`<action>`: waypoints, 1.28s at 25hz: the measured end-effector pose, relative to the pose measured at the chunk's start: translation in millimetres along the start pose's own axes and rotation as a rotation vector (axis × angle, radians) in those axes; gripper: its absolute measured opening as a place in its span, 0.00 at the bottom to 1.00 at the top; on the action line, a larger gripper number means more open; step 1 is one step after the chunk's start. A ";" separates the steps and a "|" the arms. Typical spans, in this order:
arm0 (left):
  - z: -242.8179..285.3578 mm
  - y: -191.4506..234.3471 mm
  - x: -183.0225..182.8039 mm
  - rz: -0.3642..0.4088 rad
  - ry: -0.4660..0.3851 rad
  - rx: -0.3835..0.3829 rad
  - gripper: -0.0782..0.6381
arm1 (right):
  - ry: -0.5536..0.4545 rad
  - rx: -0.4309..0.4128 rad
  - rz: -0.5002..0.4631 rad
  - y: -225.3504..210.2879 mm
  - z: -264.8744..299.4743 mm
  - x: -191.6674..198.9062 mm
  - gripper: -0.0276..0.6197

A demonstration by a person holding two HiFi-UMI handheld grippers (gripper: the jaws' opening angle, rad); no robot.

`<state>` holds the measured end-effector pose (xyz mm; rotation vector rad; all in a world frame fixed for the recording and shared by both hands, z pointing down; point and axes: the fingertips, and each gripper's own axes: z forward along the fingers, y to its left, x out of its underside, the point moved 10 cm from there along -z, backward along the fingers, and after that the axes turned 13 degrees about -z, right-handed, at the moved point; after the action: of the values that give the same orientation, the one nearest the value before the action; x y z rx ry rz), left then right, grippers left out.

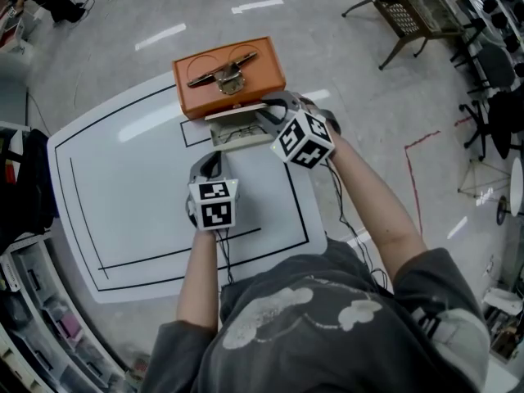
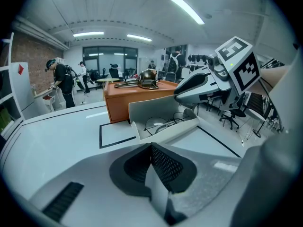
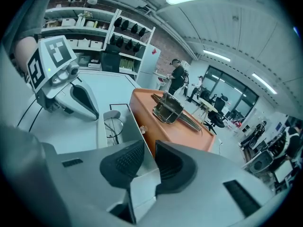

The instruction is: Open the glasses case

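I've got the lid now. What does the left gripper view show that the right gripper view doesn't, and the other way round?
Left gripper view only: the right gripper seen from outside, its tip at the top edge of the raised lid, and the left gripper with its own jaws closed together, nothing between them.
Right gripper view only: the lid pinched between the right gripper's jaws, and the left gripper from outside, apart from the case.
Both: the open glasses case with the glasses inside, and the orange box bearing a metal object.
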<state>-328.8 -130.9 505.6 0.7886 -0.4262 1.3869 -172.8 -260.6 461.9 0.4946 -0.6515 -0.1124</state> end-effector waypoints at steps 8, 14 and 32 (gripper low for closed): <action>-2.9 3.6 -0.4 -0.031 -0.012 0.024 0.11 | 0.008 0.015 0.059 2.2 -12.0 -4.7 0.21; -9.2 9.5 -1.2 -0.064 -0.037 0.000 0.11 | -0.012 0.057 0.075 7.6 -37.8 -8.2 0.21; -114.6 -40.3 -10.5 -0.219 -0.315 -0.201 0.11 | -0.262 0.074 0.065 5.7 -109.4 -11.6 0.04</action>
<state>-311.6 -56.5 410.5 0.8625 -0.6915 1.0017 -115.9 -208.4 383.3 0.5340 -0.9297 -0.0924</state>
